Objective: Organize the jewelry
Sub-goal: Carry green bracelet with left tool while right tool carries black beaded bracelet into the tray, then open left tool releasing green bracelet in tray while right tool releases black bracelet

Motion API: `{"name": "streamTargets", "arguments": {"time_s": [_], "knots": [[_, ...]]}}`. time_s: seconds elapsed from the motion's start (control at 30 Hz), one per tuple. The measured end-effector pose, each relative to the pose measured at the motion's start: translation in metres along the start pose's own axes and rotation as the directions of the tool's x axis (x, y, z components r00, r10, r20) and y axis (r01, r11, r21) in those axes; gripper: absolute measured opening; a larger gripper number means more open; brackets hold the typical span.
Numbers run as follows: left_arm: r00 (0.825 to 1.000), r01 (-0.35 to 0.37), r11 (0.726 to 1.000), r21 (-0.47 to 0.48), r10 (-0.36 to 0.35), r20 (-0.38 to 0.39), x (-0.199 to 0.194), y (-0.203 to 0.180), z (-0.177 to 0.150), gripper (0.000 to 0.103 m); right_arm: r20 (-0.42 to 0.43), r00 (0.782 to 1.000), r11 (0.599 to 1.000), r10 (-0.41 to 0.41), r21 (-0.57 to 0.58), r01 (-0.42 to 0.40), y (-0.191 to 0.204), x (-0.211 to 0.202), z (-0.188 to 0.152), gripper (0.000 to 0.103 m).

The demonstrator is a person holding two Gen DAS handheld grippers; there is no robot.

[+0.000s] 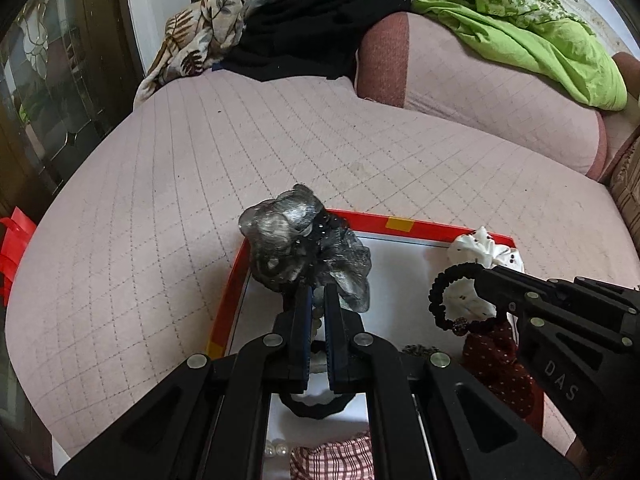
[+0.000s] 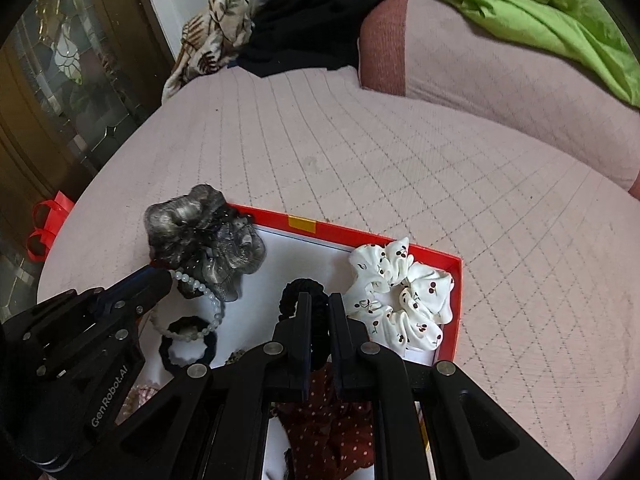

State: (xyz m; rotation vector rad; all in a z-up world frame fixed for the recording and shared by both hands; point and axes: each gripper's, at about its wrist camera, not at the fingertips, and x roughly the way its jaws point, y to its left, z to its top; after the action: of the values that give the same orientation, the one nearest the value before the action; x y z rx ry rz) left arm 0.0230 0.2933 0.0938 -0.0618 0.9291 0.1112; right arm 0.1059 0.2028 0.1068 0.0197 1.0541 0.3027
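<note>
A red-rimmed box (image 2: 352, 236) with a white floor lies on the pink quilted cover. My left gripper (image 1: 318, 292) is shut on a white pearl bracelet (image 2: 200, 292), which dangles over the box's left part. Just ahead of it a grey shiny scrunchie (image 1: 304, 248) sits at the box's far-left corner. My right gripper (image 2: 320, 300) is shut on a black beaded bracelet (image 1: 444, 300) held above the box's middle. In the box lie a white cherry-print scrunchie (image 2: 400, 300), a dark red dotted scrunchie (image 2: 328, 420) and a black hair tie (image 2: 188, 346).
A plaid scrunchie (image 1: 332, 460) and loose pearls (image 1: 276, 450) lie at the box's near end. Behind are a pink pillow (image 1: 480, 92), green cloth (image 1: 540, 36), black cloth (image 1: 304, 40) and a leaf-print blanket (image 1: 200, 28). A glass-fronted wooden cabinet (image 1: 48, 92) stands left, above a red bag (image 1: 12, 248).
</note>
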Motion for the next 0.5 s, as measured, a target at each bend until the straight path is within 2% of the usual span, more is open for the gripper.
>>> {"name": "streamTargets", "arguments": {"time_s": [0.5], "knots": [[1.0, 0.014, 1.0, 0.01, -0.014, -0.016, 0.012, -0.005, 0.0, 0.005, -0.025, 1.0, 1.0, 0.004, 0.01, -0.004, -0.004, 0.014, 0.003, 0.009]]}}
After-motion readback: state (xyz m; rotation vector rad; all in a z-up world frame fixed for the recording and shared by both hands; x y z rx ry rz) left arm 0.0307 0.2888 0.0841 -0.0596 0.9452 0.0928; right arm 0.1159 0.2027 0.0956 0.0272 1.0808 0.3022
